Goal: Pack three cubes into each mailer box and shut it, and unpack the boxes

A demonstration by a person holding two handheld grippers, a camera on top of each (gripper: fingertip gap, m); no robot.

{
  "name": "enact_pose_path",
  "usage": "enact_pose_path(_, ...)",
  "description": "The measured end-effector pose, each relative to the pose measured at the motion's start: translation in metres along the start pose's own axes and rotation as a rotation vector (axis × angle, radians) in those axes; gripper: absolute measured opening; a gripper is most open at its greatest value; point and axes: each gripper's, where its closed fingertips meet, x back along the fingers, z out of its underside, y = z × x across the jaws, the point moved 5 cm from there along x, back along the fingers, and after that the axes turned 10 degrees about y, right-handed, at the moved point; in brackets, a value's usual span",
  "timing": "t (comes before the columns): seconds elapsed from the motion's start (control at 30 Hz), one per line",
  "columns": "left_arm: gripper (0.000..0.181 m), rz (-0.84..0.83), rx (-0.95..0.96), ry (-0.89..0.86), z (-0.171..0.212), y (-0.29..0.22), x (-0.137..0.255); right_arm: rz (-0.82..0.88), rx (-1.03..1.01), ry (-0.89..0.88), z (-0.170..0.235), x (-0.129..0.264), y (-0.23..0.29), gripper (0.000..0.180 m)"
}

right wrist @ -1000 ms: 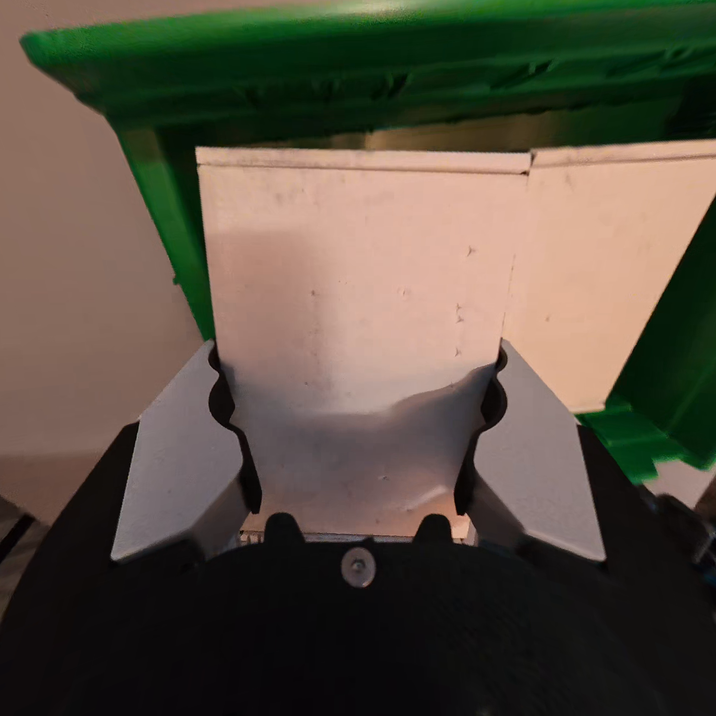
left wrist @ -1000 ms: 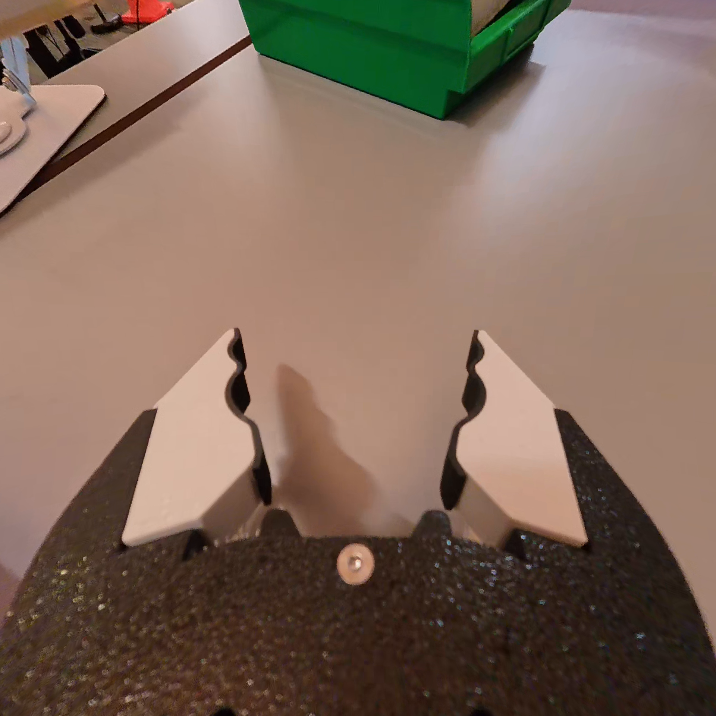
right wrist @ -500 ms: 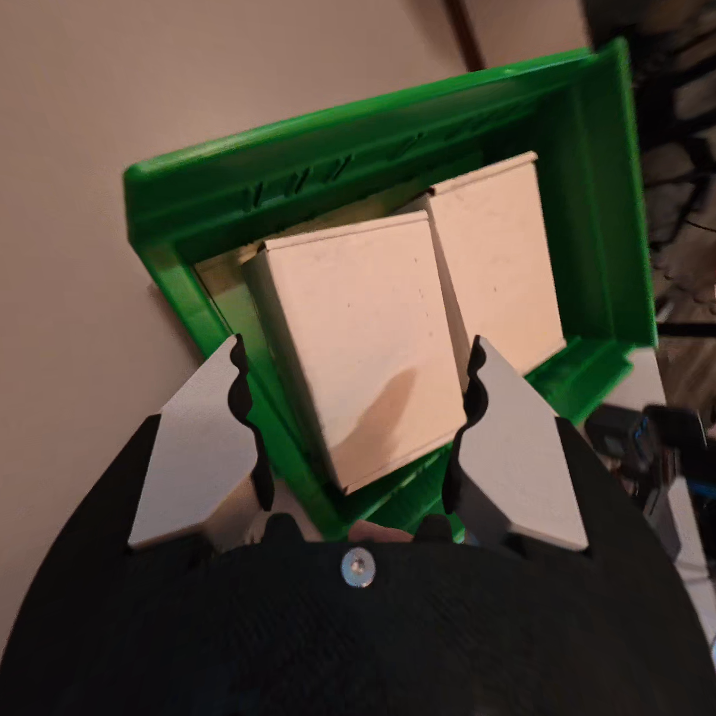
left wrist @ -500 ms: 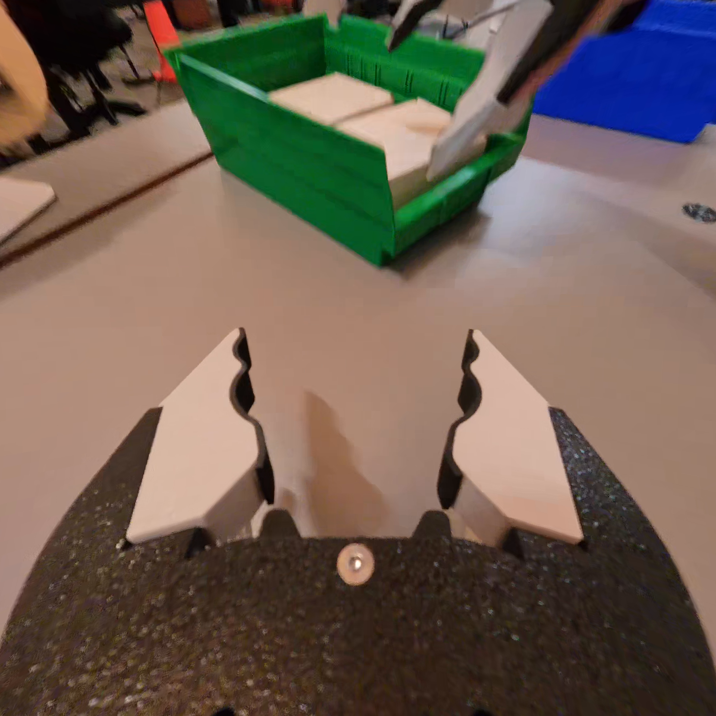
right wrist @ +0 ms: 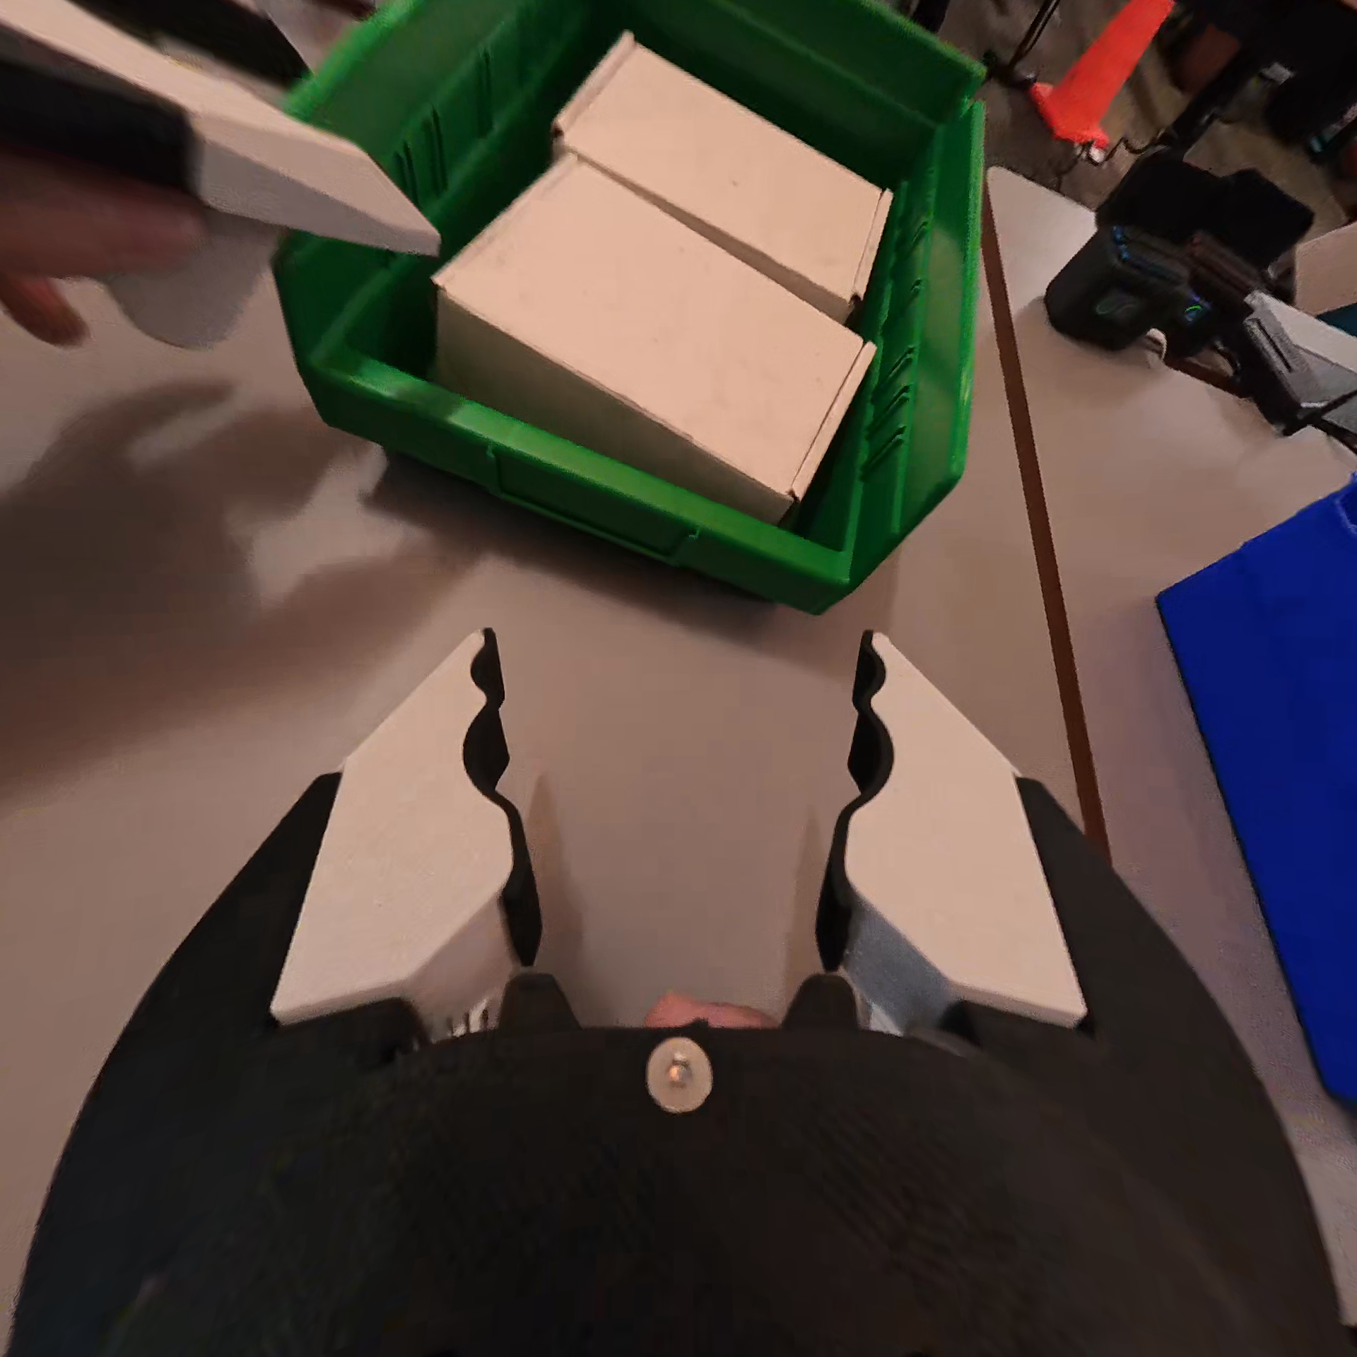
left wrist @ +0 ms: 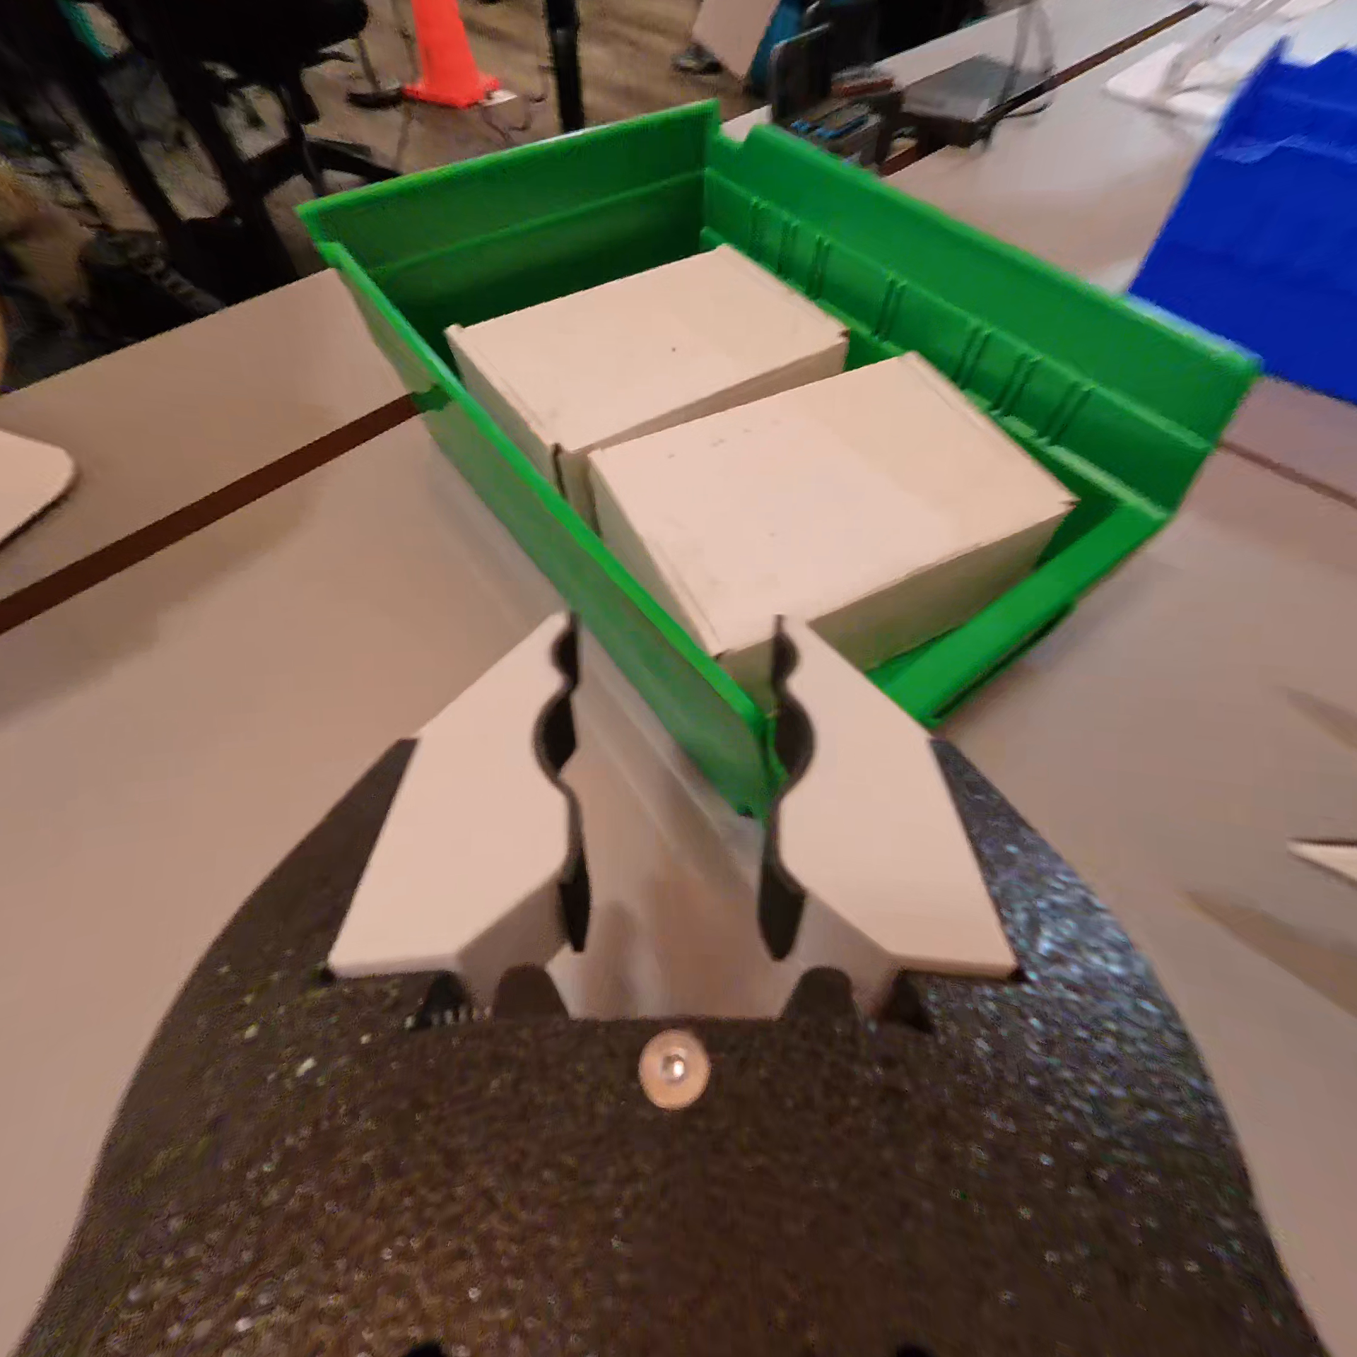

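The left tongs [left wrist: 672, 639] had a black, speckled, rough body and smooth pale wedge fingers [left wrist: 470, 815] with dark wavy inner edges. They stood released with a narrow gap, gripping nothing, tips aimed at the near corner of the green bin [left wrist: 514, 470] and held low over the matte grey tabletop [left wrist: 220, 734]; whether they touched the bin's wall could not be told. The right tongs [right wrist: 675, 639] were the same shape with a smoother black body, spread wide and empty above the tabletop [right wrist: 661, 734], short of the bin [right wrist: 587, 507], and looking steeply down.

The bin was glossy moulded plastic, rectangular, with ribbed side walls and a low front lip. Two shut mailer boxes of plain pale cardboard, flat-topped and sharp-edged, lay inside it side by side and touching: the near box [left wrist: 822, 507] by the lip, the far box [left wrist: 646, 345] behind it. No cubes showed.

A blue bin [left wrist: 1270, 242] lay to the right. Beyond the tabletop stood an orange cone [left wrist: 444, 51].
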Motion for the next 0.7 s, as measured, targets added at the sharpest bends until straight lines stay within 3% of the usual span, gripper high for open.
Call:
enact_pose_path(0.1,0.021,-0.074,-0.071,-0.028,0.004,0.005,-0.001,0.011,0.013,-0.063,-0.011,0.016,0.004,0.095)
enact_pose_path(0.17,0.015,-0.172,-0.134,-0.027,0.009,0.013,0.006,0.018,0.018,-0.107,-0.020,0.026,0.008,0.094)
enact_pose_path(0.33,0.007,-0.213,-0.069,-0.077,0.036,0.036,0.040,-0.062,0.078,-0.235,-0.063,0.052,0.038,0.092)
enact_pose_path(0.53,0.005,-0.217,-0.029,-0.147,0.091,0.054,0.113,-0.305,0.000,-0.421,-0.173,0.081,0.078,0.100)
enact_pose_path(0.7,0.004,-0.271,0.036,-0.180,0.138,0.071,0.176,-0.570,0.116,-0.397,-0.268,0.070,0.184,0.109)
